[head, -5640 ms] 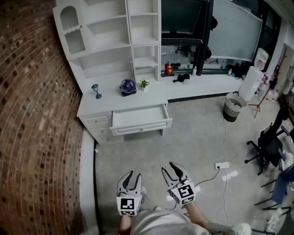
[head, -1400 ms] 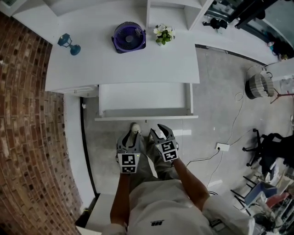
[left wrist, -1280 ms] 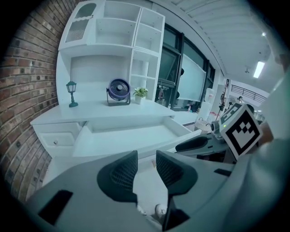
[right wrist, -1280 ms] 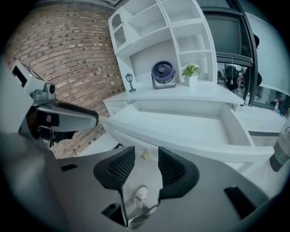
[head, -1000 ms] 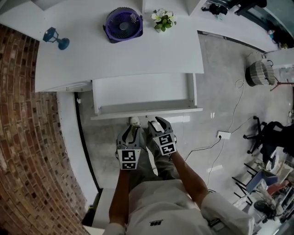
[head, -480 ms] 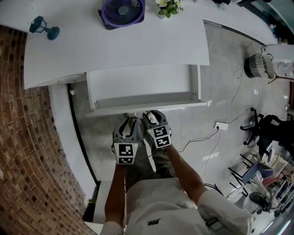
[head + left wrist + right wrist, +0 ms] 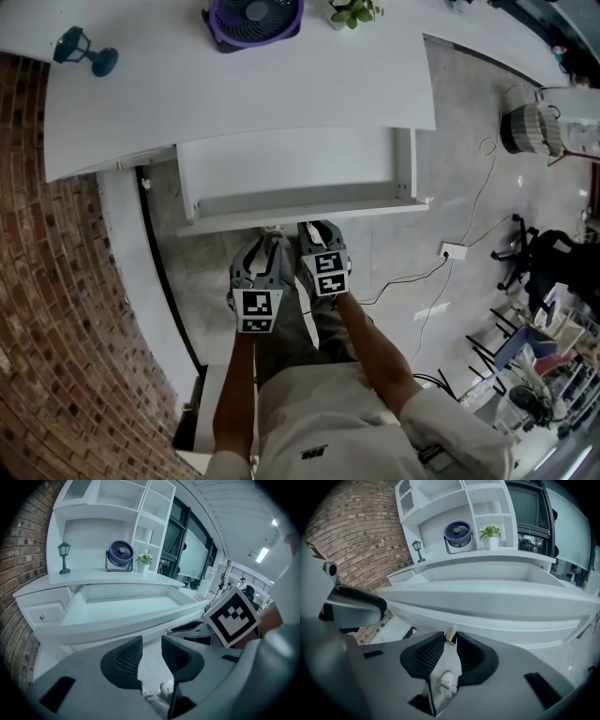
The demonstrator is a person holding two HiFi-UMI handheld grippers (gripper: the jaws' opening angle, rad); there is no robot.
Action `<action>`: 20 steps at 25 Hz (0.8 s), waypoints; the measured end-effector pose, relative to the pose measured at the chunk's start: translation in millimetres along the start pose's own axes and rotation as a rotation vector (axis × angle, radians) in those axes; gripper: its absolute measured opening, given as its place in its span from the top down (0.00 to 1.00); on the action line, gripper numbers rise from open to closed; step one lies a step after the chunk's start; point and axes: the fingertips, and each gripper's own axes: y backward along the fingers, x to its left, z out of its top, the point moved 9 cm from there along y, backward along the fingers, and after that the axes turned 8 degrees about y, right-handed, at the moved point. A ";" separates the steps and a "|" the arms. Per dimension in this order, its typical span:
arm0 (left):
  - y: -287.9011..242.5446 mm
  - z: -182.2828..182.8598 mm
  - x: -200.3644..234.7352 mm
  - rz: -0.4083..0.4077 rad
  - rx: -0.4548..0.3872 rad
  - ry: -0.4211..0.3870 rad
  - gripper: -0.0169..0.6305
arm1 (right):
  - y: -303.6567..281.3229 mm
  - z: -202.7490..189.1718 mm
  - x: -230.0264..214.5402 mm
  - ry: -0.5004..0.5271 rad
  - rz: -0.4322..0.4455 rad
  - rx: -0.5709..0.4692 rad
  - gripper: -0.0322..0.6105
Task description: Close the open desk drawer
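**White desk with its drawer out, right gripper on the knob**

White desk (image 7: 234, 94) stands with its left end against a brick wall (image 7: 56, 281). On top, far back, we see a purple fan (image 7: 253, 17), a small blue lamp (image 7: 80, 52) and a green plant (image 7: 354, 11).

The drawer (image 7: 291, 173) is in the middle of the desk, under the top. It sticks out toward us, with its open side up. Its long side runs left to right, along the desk's front edge. Its back part sits under the desk top. The drawer front (image 7: 300, 217) is the part nearest to us, and it is a bit wider than the box behind it.

Our right gripper (image 7: 317, 231) is up against the drawer front. In the right gripper view its jaws are nearly together, and they pinch a small gold knob (image 7: 451, 636) at their tips.

Our left gripper (image 7: 266, 244) is just beside the right one, a little below the drawer front. Its jaws are a little apart, and nothing is between them.

To the right of the drawer lies grey floor (image 7: 469, 187). A bin (image 7: 532, 127) stands well apart on that side. To the left, a dark gap runs between the desk and the wall.
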 end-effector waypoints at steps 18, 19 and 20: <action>-15.4 15.3 13.5 0.006 -0.008 0.007 0.76 | -22.7 28.6 -17.2 0.000 -0.016 -0.022 0.81; -16.8 16.7 14.2 0.005 -0.008 0.006 0.76 | -23.9 29.9 -18.0 -0.001 -0.015 -0.024 0.81; -18.2 18.0 14.9 0.005 -0.009 0.007 0.76 | -25.1 31.3 -18.8 -0.002 -0.016 -0.026 0.81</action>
